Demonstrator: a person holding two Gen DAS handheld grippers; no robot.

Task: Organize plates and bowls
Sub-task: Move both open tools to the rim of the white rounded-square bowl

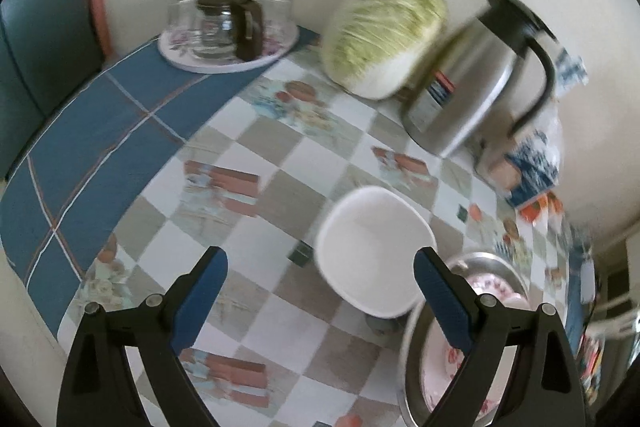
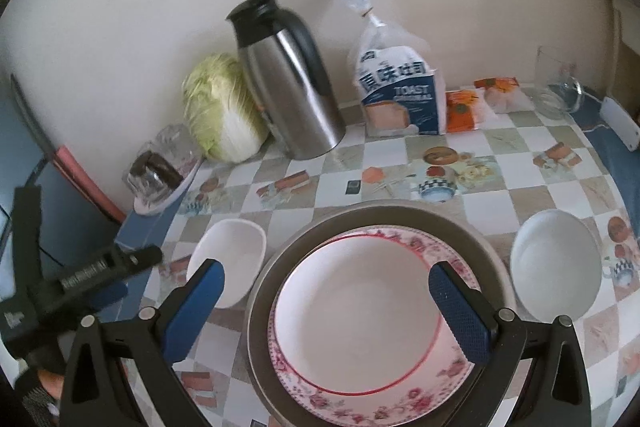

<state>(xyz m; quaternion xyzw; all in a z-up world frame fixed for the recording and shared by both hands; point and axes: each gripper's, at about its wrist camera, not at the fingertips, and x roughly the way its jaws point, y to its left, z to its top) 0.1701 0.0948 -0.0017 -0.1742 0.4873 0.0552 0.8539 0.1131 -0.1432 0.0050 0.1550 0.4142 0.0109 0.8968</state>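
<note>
A floral pink-rimmed plate (image 2: pixel 360 311) lies inside a larger metal plate (image 2: pixel 472 231) at the table's front. A white bowl (image 2: pixel 232 267) sits to its left and another white bowl (image 2: pixel 556 267) to its right. My right gripper (image 2: pixel 326 307) is open and empty, hovering over the floral plate. My left gripper (image 1: pixel 320 299) is open and empty, just short of the left white bowl (image 1: pixel 372 247); the metal plate (image 1: pixel 492 261) and floral plate (image 1: pixel 436 371) lie behind its right finger. The left gripper also shows in the right wrist view (image 2: pixel 124 263) beside that bowl.
Along the wall stand a steel thermos (image 2: pixel 288 87), a cabbage (image 2: pixel 220 107), a bag of toast (image 2: pixel 400 87), orange packets (image 2: pixel 464 107), a glass jug (image 2: pixel 556 83) and a tray with glasses and a pot (image 1: pixel 228 27). The table edge runs along the left.
</note>
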